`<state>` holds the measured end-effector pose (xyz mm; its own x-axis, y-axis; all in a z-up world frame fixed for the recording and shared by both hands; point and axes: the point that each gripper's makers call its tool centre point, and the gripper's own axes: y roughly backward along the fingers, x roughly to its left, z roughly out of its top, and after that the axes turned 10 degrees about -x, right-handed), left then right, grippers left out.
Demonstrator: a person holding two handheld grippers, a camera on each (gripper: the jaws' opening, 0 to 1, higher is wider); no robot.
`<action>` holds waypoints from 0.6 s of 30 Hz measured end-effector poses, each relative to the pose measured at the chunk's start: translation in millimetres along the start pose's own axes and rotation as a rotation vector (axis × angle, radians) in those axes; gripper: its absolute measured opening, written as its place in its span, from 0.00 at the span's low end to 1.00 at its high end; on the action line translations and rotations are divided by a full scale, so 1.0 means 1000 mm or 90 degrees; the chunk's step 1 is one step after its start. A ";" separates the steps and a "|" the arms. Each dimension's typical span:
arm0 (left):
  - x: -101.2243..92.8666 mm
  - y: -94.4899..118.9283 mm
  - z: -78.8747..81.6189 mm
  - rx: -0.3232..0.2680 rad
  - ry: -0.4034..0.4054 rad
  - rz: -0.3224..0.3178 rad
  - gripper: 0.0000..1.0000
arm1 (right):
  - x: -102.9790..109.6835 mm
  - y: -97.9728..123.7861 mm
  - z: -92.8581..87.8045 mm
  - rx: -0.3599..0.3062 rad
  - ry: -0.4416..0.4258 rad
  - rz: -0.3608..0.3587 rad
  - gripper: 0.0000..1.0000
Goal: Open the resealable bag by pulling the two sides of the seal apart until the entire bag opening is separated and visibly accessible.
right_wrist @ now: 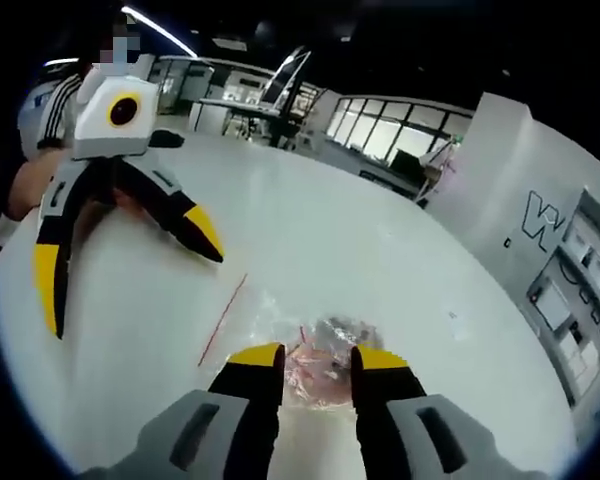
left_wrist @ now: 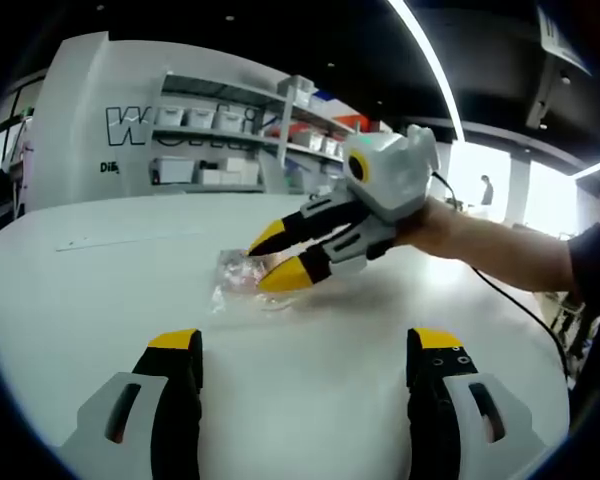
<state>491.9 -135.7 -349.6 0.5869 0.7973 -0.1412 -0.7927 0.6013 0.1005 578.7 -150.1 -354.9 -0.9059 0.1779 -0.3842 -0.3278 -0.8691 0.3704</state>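
A clear resealable bag [left_wrist: 238,272] with pinkish contents lies flat on the white table [left_wrist: 90,300]. In the left gripper view my right gripper [left_wrist: 276,257] comes in from the right. Its yellow tips sit a little apart at the bag's near end, one above the other. In the right gripper view the bag [right_wrist: 320,368] lies between the jaws of the right gripper [right_wrist: 318,358], which are not closed on it. A thin red line [right_wrist: 223,318] runs along the plastic's left side. My left gripper [left_wrist: 305,345] is wide open and short of the bag. It also hangs spread at the upper left as the left gripper [right_wrist: 125,268].
The table [right_wrist: 340,230] is wide and round-edged. A person's forearm [left_wrist: 500,250] holds the right gripper, and a cable [left_wrist: 525,320] trails off it. Shelves with boxes [left_wrist: 210,150] stand behind the table, beside a white wall with lettering [right_wrist: 540,215].
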 end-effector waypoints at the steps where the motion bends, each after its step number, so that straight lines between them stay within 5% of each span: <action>1: 0.000 0.000 0.000 0.000 0.001 0.000 0.83 | -0.001 -0.001 0.000 0.002 0.001 0.000 0.25; 18: 0.001 0.000 0.000 0.001 0.000 0.000 0.83 | -0.009 -0.009 -0.006 0.037 -0.008 0.021 0.22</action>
<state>492.4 -135.3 -350.0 0.5875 0.7969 -0.1408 -0.7921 0.6019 0.1016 591.6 -147.1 -359.6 -0.9196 0.1552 -0.3609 -0.3122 -0.8463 0.4316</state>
